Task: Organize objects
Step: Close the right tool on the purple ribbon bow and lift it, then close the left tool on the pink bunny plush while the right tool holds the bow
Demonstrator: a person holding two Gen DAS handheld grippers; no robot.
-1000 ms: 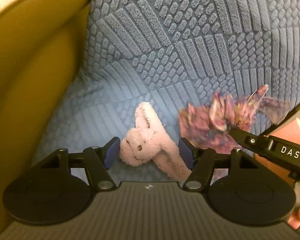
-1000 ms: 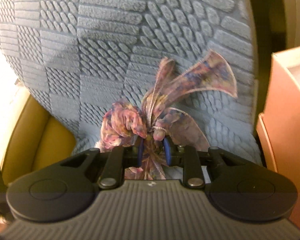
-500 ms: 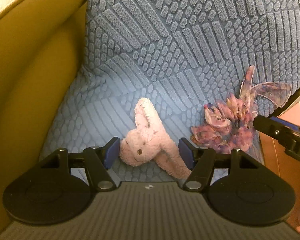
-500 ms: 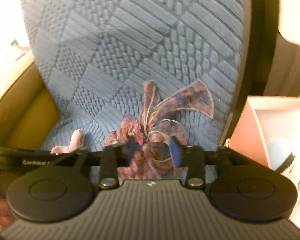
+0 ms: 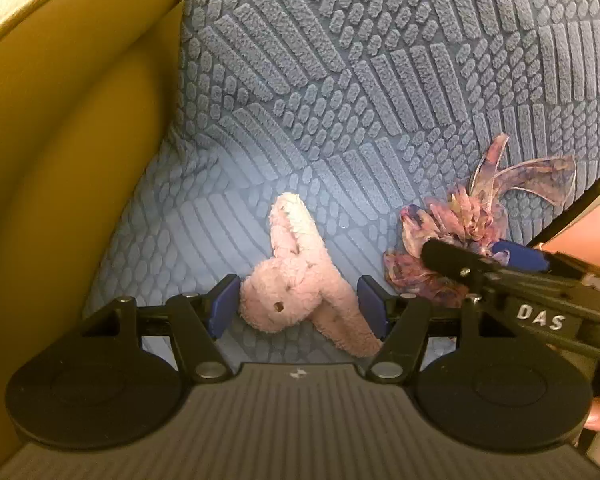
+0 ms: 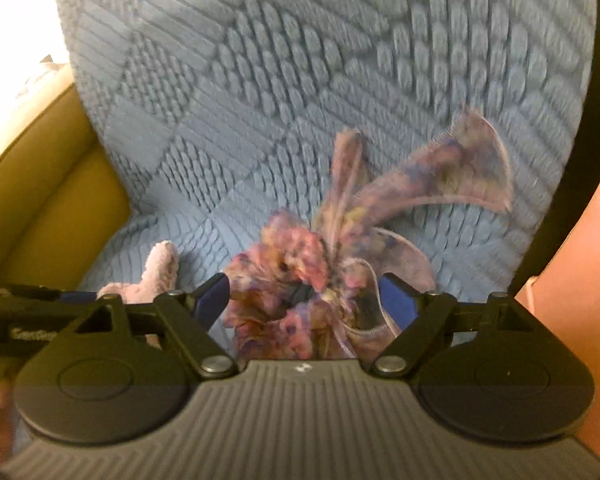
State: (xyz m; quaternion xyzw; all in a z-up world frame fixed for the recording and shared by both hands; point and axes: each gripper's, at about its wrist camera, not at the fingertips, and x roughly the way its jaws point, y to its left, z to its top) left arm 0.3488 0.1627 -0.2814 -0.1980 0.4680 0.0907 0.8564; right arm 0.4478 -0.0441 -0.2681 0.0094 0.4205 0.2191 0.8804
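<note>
A pink plush bunny [image 5: 296, 284] lies on the blue textured cushion [image 5: 340, 100]. My left gripper [image 5: 298, 304] is open, one blue pad on each side of the bunny's head, not pressing it. A pink and purple floral scrunchie with ribbon tails [image 6: 312, 264] lies on the cushion to the right of the bunny; it also shows in the left wrist view [image 5: 452, 228]. My right gripper [image 6: 306, 300] is open around the scrunchie, its fingers [image 5: 520, 258] showing in the left wrist view. The bunny's ear shows at left in the right wrist view [image 6: 160, 264].
A mustard yellow sofa arm [image 5: 60, 140] rises left of the cushion. A salmon pink box [image 6: 580, 272] stands just off the cushion's right edge. The cushion's dark edge [image 5: 596, 188] curves down at right.
My right gripper went from shut on the scrunchie to open, and the scrunchie now lies on the cushion beside the bunny. My left gripper has stayed open around the bunny.
</note>
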